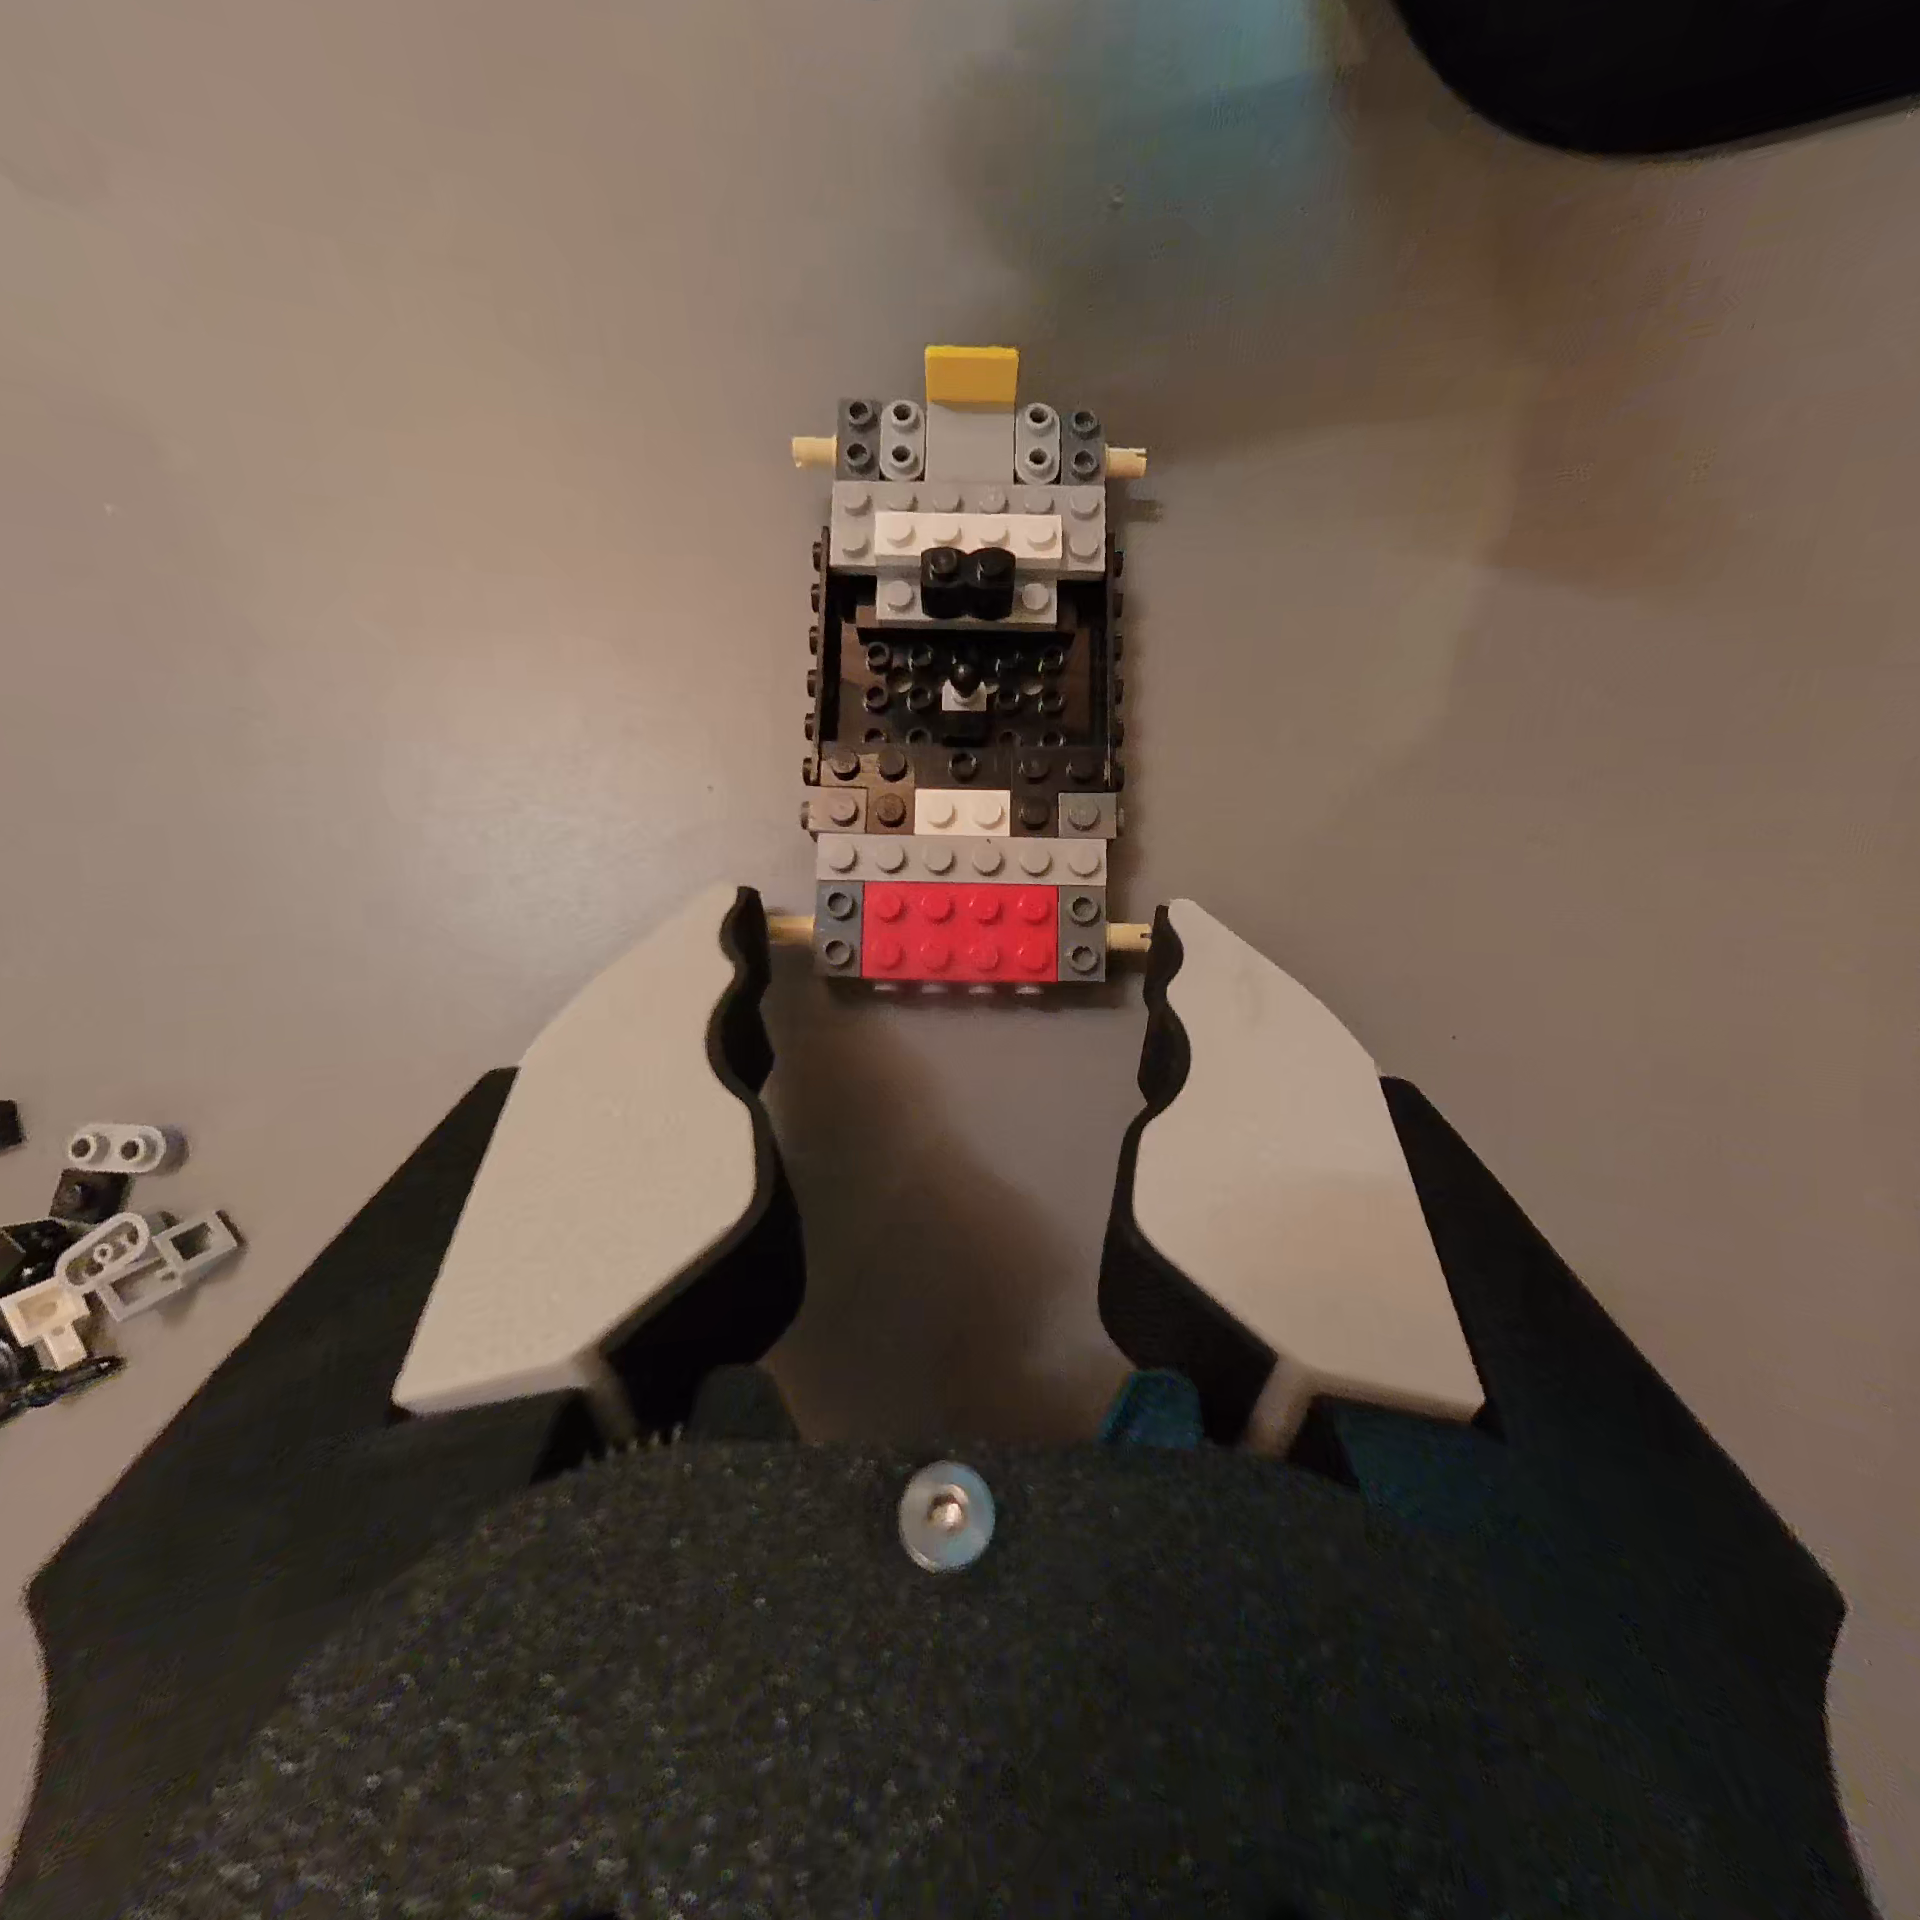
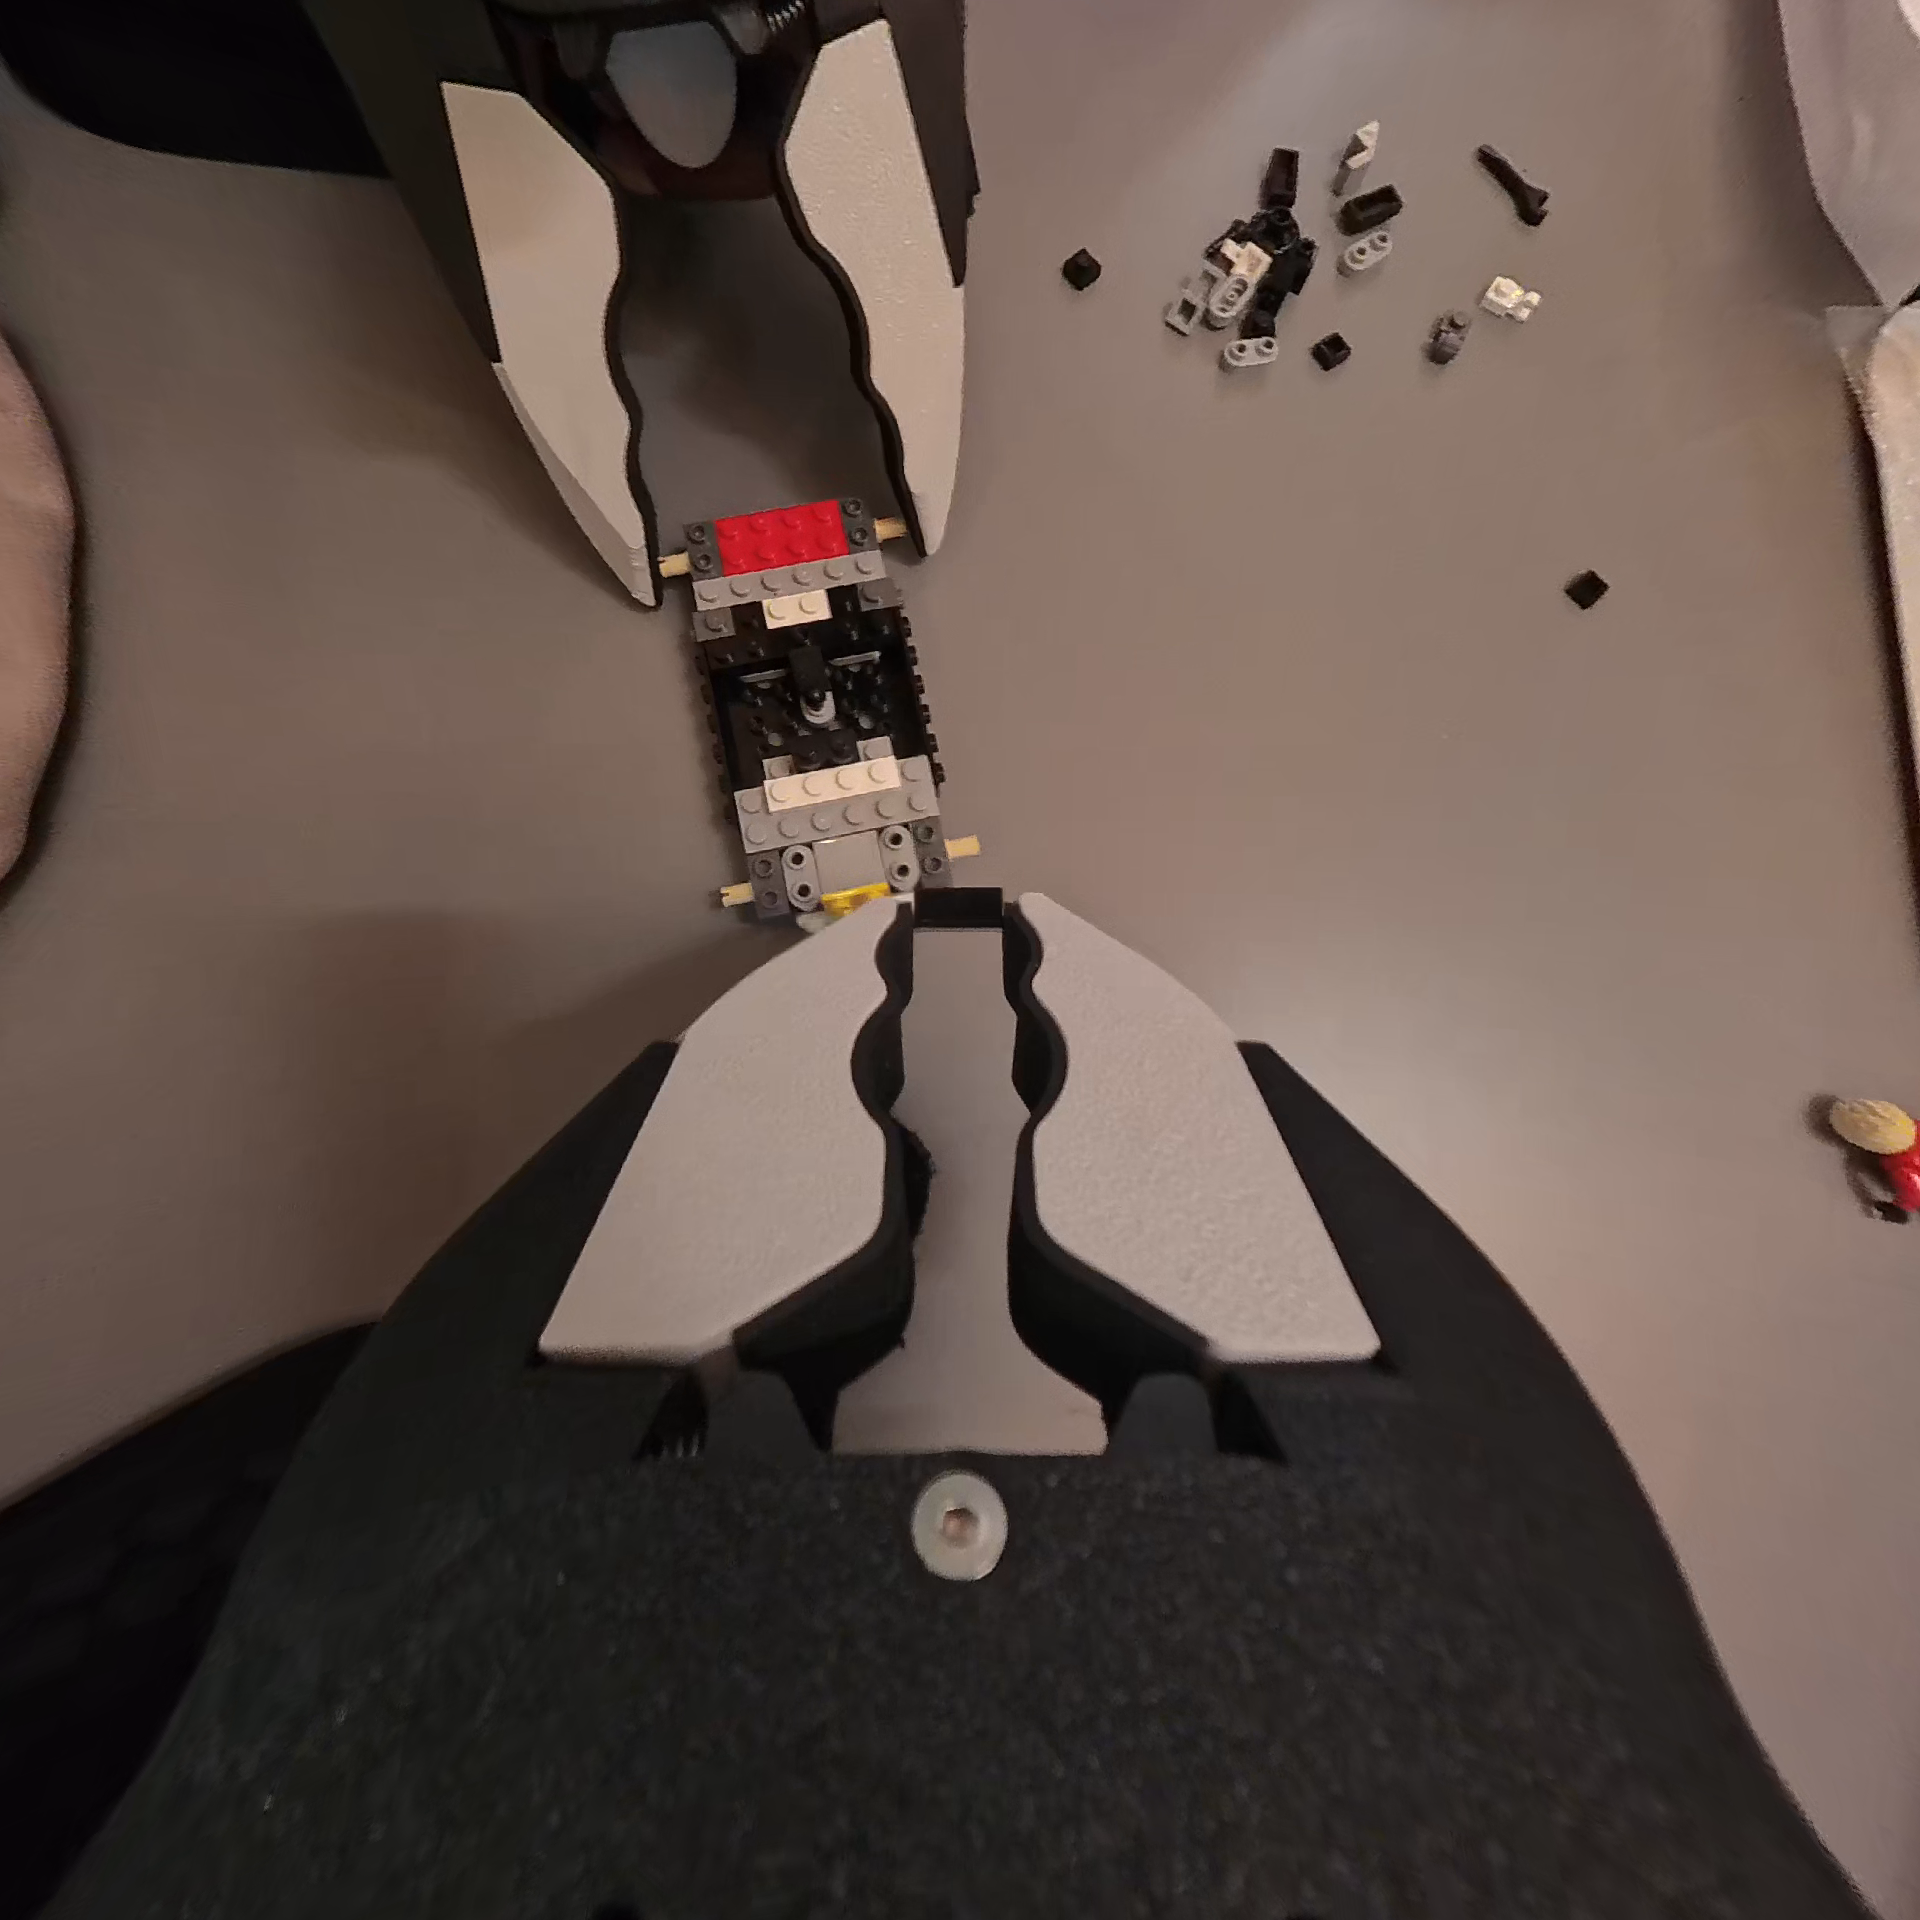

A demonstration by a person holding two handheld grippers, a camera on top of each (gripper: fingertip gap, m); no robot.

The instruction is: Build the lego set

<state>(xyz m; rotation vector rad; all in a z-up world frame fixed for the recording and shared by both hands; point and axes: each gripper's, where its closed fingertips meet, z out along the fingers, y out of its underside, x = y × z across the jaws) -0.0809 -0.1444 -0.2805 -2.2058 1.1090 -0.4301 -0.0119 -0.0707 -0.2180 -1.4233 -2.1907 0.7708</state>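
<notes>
left gripper [image 1: 958,940] fingers spread wide, right gripper [image 2: 957,906] fingers nearly closed, pinching at the tips

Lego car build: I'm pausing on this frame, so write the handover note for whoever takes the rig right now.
Left gripper: open, fingertips either side of the car at its red plate, beside the axle pins.
Right gripper: shut on a small black piece, at the car's yellow-tile end.
Done: chassis assembled on the table.
Left: place the black piece; no wheels on the pins; loose parts and a minifigure remain.
</notes>
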